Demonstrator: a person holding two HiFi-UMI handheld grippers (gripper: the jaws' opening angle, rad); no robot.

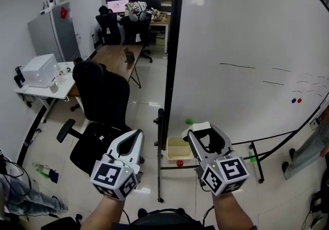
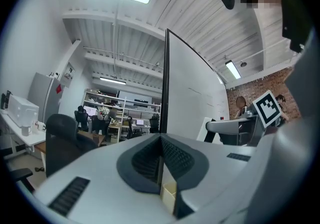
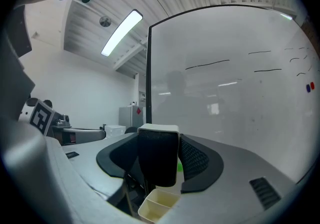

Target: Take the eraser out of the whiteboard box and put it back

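We count two tongs: our left tongs (image 1: 138, 133) pressed shut, empty; our right tongs (image 1: 204, 131) spread wide, clamping the one blocky eraser (image 3: 157, 160), black felt, white-backed, near one cream two-compartment box (image 1: 177, 148).

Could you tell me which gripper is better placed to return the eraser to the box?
Right: the right gripper holds the eraser, and the box shows just below its jaws. The left gripper is shut and empty.

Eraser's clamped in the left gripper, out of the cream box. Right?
Wrong gripper: the right gripper clamps the eraser, out of the cream box, as the right gripper view shows. The left gripper is shut, empty.
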